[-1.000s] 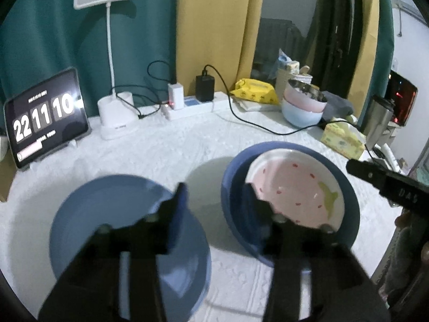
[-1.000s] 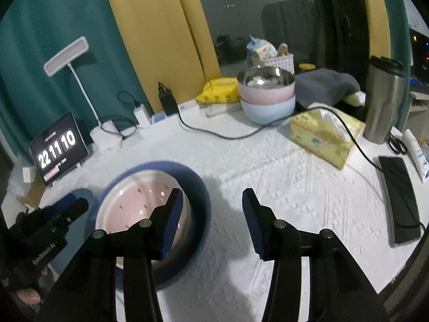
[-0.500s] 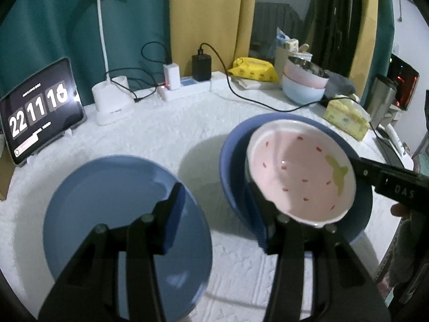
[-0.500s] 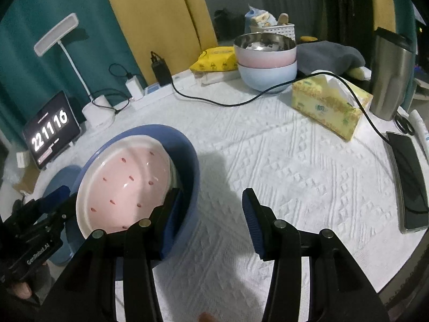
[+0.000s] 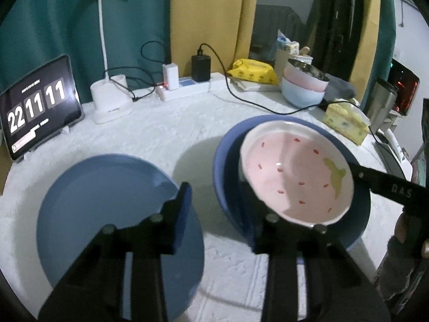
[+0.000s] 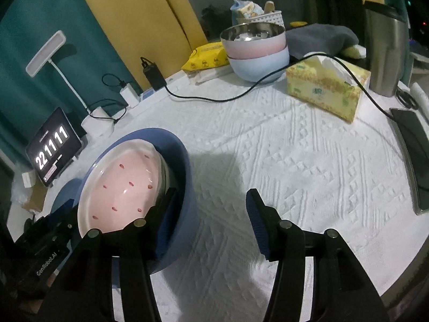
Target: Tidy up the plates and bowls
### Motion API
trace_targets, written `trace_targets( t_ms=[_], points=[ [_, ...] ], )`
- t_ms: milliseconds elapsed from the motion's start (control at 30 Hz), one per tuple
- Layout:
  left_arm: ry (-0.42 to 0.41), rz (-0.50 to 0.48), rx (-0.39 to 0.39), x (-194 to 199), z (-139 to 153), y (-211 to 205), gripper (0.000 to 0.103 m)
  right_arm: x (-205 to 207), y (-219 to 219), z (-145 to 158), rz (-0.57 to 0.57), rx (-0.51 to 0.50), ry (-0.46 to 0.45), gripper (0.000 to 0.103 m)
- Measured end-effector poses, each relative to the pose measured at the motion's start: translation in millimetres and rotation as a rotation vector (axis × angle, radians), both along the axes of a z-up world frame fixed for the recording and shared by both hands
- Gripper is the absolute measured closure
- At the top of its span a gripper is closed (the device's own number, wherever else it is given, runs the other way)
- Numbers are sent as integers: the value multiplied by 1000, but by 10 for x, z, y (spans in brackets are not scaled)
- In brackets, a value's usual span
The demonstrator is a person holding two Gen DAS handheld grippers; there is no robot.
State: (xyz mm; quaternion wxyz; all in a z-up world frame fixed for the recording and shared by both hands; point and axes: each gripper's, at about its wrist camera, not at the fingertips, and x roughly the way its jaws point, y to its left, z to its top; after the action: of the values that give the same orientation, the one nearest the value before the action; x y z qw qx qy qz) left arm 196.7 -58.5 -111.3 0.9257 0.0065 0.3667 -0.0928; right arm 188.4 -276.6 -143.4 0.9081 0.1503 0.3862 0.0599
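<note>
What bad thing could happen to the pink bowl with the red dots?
The pink bowl sits tilted inside the dark blue bowl, so it might slide or clink. The left gripper has jaws closing with the blue bowl's rim near one finger, and a poor bite could let it slip. The right gripper is close, with jaws opening, and may bump the rim.

A white textured tablecloth [image 6: 295, 161] is backed by teal curtains [image 5: 40, 26] and yellow curtains [image 5: 203, 13]; dim light is seen.
</note>
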Motion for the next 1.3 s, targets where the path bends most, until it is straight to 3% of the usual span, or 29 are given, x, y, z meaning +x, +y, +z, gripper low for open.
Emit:
trace_targets(
  t_ms=[67, 233, 267, 1300],
  points=[
    [-9, -20, 2, -9, 2, -36, 84, -12, 19, 4, 1, 2, -15, 56],
    [-20, -25, 2, -7, 6, -50, 86, -35, 140, 48, 24, -13, -53, 88],
    [-20, -27, -3, -8, 6, -45, 86, -40, 186, 61, 29, -23, -60, 90],
    [-35, -33, -63, -89, 131, 21, 89, -176, 256, 249, -16, -80, -99, 91]
  ],
)
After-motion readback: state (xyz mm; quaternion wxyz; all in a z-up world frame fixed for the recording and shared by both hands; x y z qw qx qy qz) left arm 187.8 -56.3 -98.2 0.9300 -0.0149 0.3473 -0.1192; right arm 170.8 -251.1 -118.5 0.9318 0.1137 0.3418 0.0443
